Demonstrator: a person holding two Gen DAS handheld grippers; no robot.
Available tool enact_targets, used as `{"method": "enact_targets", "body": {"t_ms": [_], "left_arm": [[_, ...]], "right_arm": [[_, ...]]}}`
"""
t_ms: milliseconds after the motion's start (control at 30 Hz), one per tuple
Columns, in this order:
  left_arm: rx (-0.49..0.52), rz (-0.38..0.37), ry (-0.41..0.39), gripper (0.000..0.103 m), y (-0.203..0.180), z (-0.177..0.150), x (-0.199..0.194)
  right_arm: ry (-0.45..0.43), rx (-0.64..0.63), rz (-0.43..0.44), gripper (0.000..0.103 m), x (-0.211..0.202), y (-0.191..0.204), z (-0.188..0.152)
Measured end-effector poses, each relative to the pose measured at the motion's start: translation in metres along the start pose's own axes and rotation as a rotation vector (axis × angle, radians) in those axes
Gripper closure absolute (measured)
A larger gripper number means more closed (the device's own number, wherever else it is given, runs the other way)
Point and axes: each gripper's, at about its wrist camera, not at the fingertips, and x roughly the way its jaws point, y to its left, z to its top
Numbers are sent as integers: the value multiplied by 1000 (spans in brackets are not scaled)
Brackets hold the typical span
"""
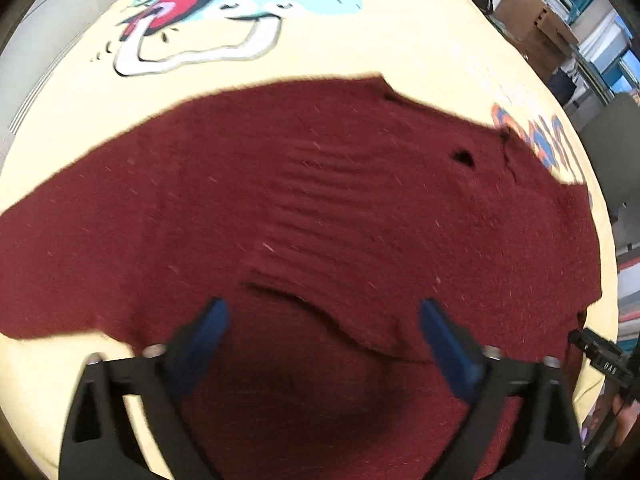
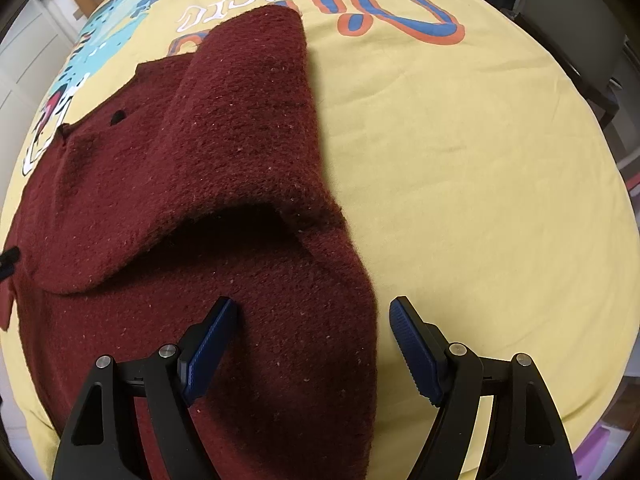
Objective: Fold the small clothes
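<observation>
Cover: I work over a yellow printed cover with cartoon figures and lettering; it lies smooth, so the knit should slide on it without snagging.

Garment: the dark red knit garment is spread across the cover under both of my tools. In the left wrist view it lies mostly flat and wide; in the right wrist view one part is already turned over onto the body, with a raised, hollow bulge along the crease.

Folded flap: the flap sits loose, not pressed down. I judge that the fold needs flattening before the next one goes on top, or the stack will come out lumpy.

Right gripper: my right gripper hangs over the near side edge of the garment, jaws well apart. The cloth lies beneath them and the pads press on nothing. To do this well I would pinch both layers at the edge, not only the top one.

Left gripper: my left gripper points down over the near part of the garment, jaws at their widest, nothing gripped. A curved seam or hem edge lies between them.

Small hole: a small dark opening shows near the far right; I cannot tell what it is.

Risk: thick knit springs back, so I would lay folds down slowly.
</observation>
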Motion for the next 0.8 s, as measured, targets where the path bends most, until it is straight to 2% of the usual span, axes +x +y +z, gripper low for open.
{"method": "enact_targets", "body": {"t_ms": [200, 333, 433, 533, 567, 633, 667, 700, 733, 800], "left_arm": [[-5, 5, -16, 1, 19, 28, -9], [20, 7, 42, 2, 7, 48, 23], [19, 28, 105, 2, 2, 49, 47], [29, 70, 114, 5, -2, 44, 58], [41, 70, 105, 10, -4, 42, 57], [64, 51, 78, 45, -9, 39, 51], [76, 55, 65, 54, -11, 38, 47], [92, 52, 53, 76, -14, 37, 42], [99, 36, 49, 84, -19, 37, 41], [114, 28, 47, 89, -23, 36, 36]], "right_arm": [[2, 1, -2, 23, 1, 1, -1], [7, 2, -3, 23, 3, 1, -2], [9, 0, -4, 23, 3, 0, -1], [5, 2, -11, 23, 1, -5, 1], [3, 3, -14, 23, 0, -5, 1], [-3, 9, -21, 23, -2, -8, 3], [-6, 14, -22, 23, -3, -10, 4], [-9, 20, -24, 23, -3, -12, 5], [-9, 24, -25, 23, -4, -13, 6], [-13, 30, -24, 23, -7, -15, 9]]}}
